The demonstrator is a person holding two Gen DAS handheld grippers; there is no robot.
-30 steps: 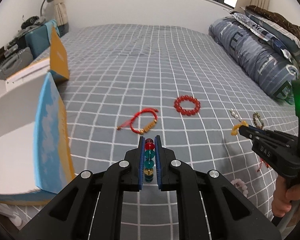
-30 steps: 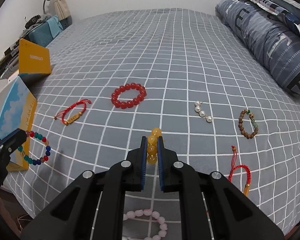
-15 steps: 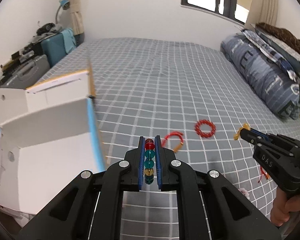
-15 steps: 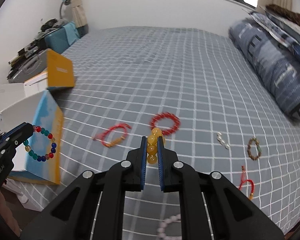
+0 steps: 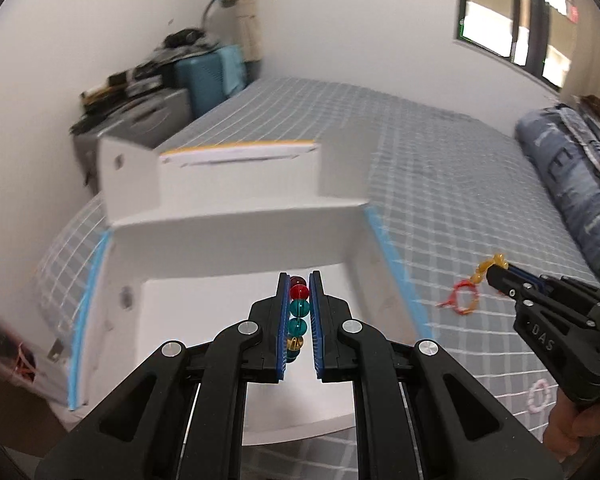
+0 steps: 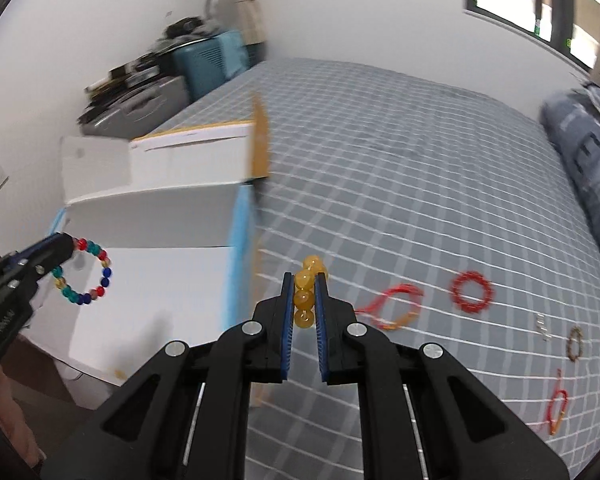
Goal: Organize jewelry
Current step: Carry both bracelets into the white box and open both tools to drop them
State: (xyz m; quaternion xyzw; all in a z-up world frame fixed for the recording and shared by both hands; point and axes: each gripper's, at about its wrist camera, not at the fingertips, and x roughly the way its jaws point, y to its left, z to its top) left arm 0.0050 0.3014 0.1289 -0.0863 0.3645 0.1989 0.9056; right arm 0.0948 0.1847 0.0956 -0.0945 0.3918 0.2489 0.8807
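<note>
Pinching a multicoloured bead bracelet (image 5: 299, 316), the left gripper (image 5: 299, 288) hangs above the white box (image 5: 236, 248) — right gripper (image 6: 304, 280) clamps yellow beads (image 6: 305, 298).

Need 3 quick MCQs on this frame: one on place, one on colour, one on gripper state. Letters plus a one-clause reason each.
1. Where does the multicoloured bead bracelet hang?
A. over the open white box
B. on the pillow
C. flat on the bedspread

2. What colour are the beads in the right gripper?
A. green
B. amber yellow
C. black

3. How is the left gripper?
A. wide open and empty
B. shut on a pearl strand
C. shut on the multicoloured bead bracelet

Key: 1 A, the right wrist view shows it dangling in front of the box interior; 2 B, the amber bead bracelet sits between the blue pads; 3 C, red and teal beads are pinched between its pads.
</note>
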